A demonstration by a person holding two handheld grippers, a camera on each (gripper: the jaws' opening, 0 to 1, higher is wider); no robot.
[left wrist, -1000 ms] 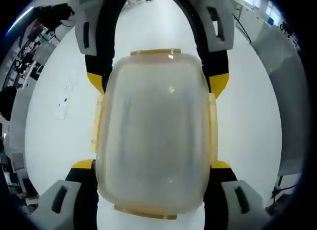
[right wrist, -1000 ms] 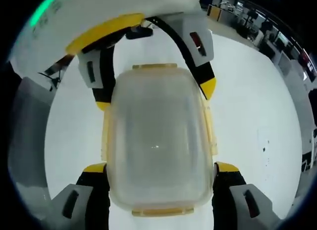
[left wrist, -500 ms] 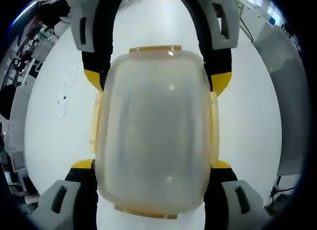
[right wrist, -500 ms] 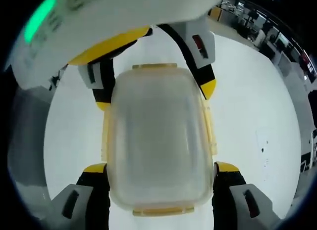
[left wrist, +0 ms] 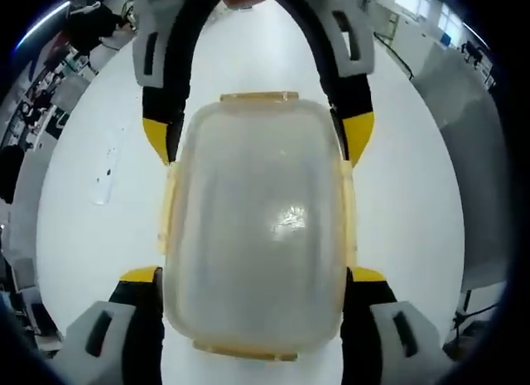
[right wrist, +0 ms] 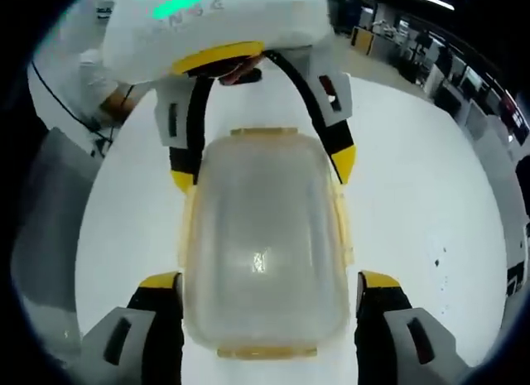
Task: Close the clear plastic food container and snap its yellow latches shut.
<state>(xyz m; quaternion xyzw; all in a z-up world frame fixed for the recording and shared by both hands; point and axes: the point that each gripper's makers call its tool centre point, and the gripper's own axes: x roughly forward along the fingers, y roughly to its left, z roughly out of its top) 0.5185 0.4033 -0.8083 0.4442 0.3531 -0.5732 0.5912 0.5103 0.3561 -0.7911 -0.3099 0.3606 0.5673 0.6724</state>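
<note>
White tabletop (left wrist: 91, 236) under lidded container (left wrist: 257, 236), left tongs (left wrist: 252, 277) and right tongs (right wrist: 269, 281) clamped on its ends, office clutter behind

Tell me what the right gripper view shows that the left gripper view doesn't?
Right gripper view: the left gripper's white body with a green light and a yellow band, plus dark specks on the white table to the right.
Left gripper view: a grey smudge on the table to the left, and bright windows at upper right.
Shared: the lidded clear container with its yellow latches, and yellow-tipped fingers flanking both its ends.
</note>
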